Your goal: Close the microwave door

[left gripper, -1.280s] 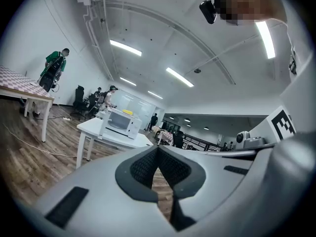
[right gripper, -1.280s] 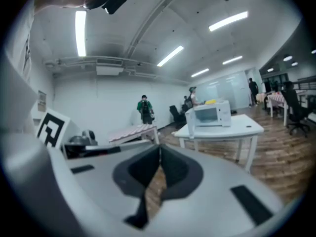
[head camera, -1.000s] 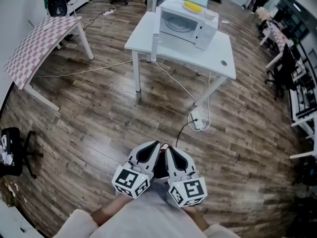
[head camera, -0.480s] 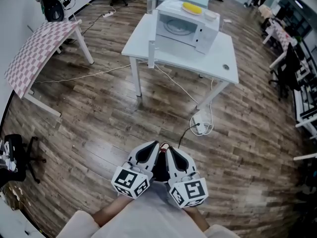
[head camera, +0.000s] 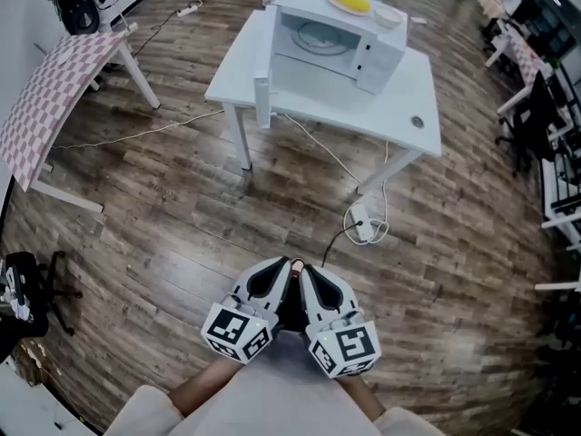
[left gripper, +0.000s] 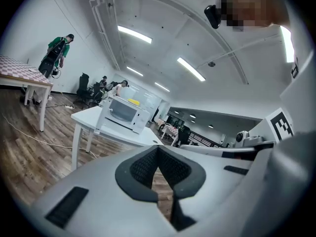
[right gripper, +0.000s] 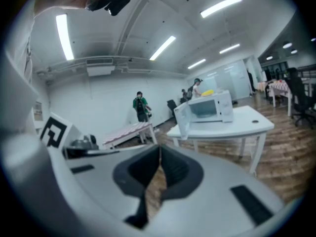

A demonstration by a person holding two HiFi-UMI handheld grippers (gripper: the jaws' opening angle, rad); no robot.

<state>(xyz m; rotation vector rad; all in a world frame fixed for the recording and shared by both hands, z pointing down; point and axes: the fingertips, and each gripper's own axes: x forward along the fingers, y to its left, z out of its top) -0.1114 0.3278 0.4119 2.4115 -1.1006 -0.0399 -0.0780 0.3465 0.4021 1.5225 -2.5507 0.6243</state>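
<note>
The left gripper (head camera: 280, 267) and the right gripper (head camera: 307, 271) are held side by side close to the body, low in the head view. Each pair of jaws is pressed together at the tips, with nothing gripped between the dark, ribbed pads. The same is seen in the left gripper view (left gripper: 158, 154) and the right gripper view (right gripper: 159, 154).

Beneath them a floor (head camera: 163, 225) of dark wood planks is spread. A white power strip (head camera: 363, 227) with a coiled cable lies on it, near the table's right leg.

Far ahead, well apart from both grippers, a white microwave (head camera: 331, 36) is set on a white table (head camera: 404, 107). Its door (head camera: 263, 94) is swung open at the left. A flat yellow object (head camera: 349, 1) and a small white bowl (head camera: 388, 14) are placed on top.

A table with a pink checked top (head camera: 50, 89) is tilted at the far left.

Compared with a second ago, the table and microwave are seen larger and higher in the head view, while the grippers are kept in the same pose.

The microwave is boxy and smooth.
</note>
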